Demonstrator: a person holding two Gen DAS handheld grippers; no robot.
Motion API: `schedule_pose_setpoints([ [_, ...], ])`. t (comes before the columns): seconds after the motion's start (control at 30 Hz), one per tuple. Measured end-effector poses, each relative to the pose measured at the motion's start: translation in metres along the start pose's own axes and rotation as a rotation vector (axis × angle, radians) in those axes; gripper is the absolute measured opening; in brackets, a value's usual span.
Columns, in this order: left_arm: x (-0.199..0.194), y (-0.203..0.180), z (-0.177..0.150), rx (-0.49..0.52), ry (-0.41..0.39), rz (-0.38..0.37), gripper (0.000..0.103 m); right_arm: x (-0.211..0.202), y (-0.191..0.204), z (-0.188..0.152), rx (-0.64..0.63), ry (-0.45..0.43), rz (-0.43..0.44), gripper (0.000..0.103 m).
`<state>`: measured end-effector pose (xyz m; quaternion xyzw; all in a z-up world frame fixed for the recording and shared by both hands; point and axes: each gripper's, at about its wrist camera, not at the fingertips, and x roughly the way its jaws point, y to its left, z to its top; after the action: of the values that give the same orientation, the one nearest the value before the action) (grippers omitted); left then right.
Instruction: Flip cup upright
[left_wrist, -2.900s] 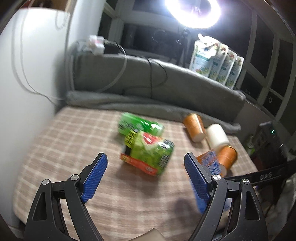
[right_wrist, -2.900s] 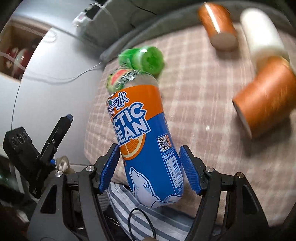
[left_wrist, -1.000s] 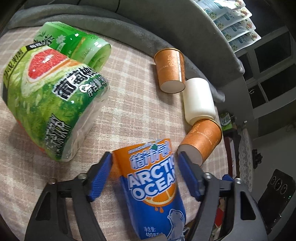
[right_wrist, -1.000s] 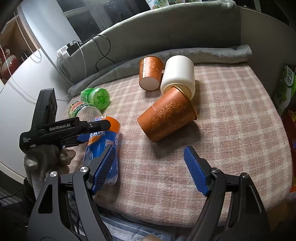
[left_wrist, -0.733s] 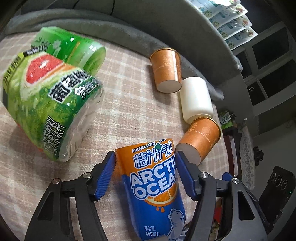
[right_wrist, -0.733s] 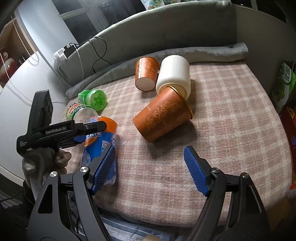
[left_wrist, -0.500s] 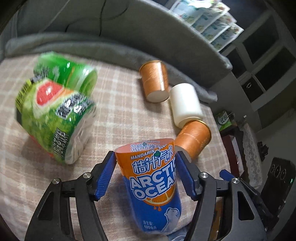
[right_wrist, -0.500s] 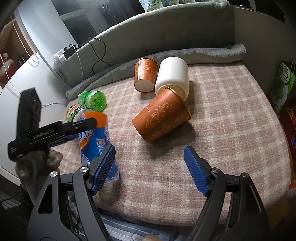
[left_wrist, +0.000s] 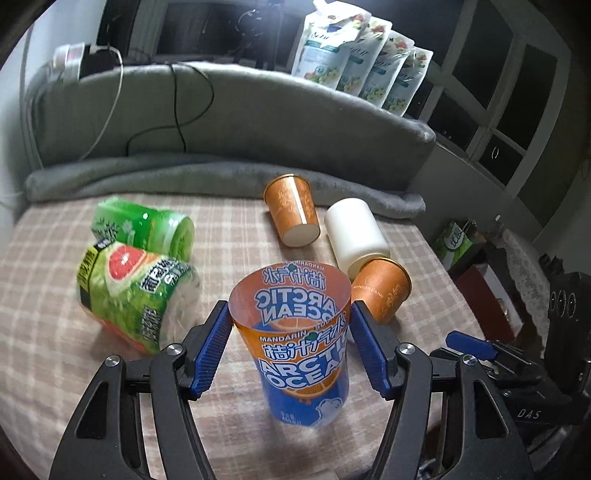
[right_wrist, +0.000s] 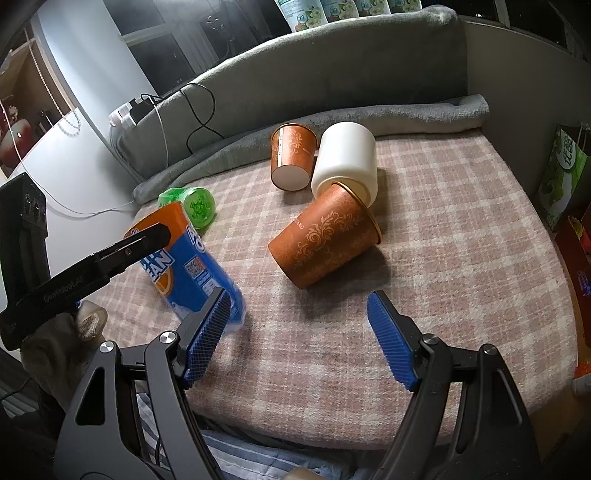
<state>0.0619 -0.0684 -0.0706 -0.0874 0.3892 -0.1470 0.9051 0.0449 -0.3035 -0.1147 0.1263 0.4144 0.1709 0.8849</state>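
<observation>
A clear plastic cup with an orange and blue Arctic Ocean label (left_wrist: 299, 339) stands nearly upright, mouth up, its base low at the checked cloth (left_wrist: 51, 354). My left gripper (left_wrist: 290, 326) is shut on it, its blue pads (left_wrist: 210, 345) pressing both sides just under the rim. From the right wrist view the same cup (right_wrist: 192, 266) leans a little, with a left finger (right_wrist: 125, 251) across its top. My right gripper (right_wrist: 299, 336) hangs open over the cloth near the front edge, holding nothing.
Two orange paper cups (right_wrist: 325, 236) (right_wrist: 293, 155) and a white cup (right_wrist: 347, 158) lie on their sides mid-table. Two green-labelled cups (left_wrist: 136, 291) (left_wrist: 147, 225) lie at the left. A grey cushion (left_wrist: 229, 122) walls the back. A gloved hand (right_wrist: 55, 343) holds the left gripper.
The left gripper closed on the lying Arctic Ocean cup and swung it up, so its mouth now faces upward. The right gripper stayed open and barely moved.
</observation>
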Motion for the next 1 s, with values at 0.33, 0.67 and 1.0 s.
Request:
schedule_pose_setpoints([
  [0.33, -0.001, -0.015, -0.001, 0.099, -0.058, 0.078, 0.065, -0.004, -0.004, 0.001, 0.013, -0.013, -0.012, 0.079],
  [0.67, 0.001, -0.029, -0.008, 0.178, -0.078, 0.109, 0.065, -0.007, -0.006, 0.002, 0.019, -0.023, -0.021, 0.079],
  [1.0, -0.002, -0.034, -0.011, 0.192, -0.080, 0.092, 0.065, -0.012, -0.005, 0.002, 0.020, -0.035, -0.028, 0.079],
])
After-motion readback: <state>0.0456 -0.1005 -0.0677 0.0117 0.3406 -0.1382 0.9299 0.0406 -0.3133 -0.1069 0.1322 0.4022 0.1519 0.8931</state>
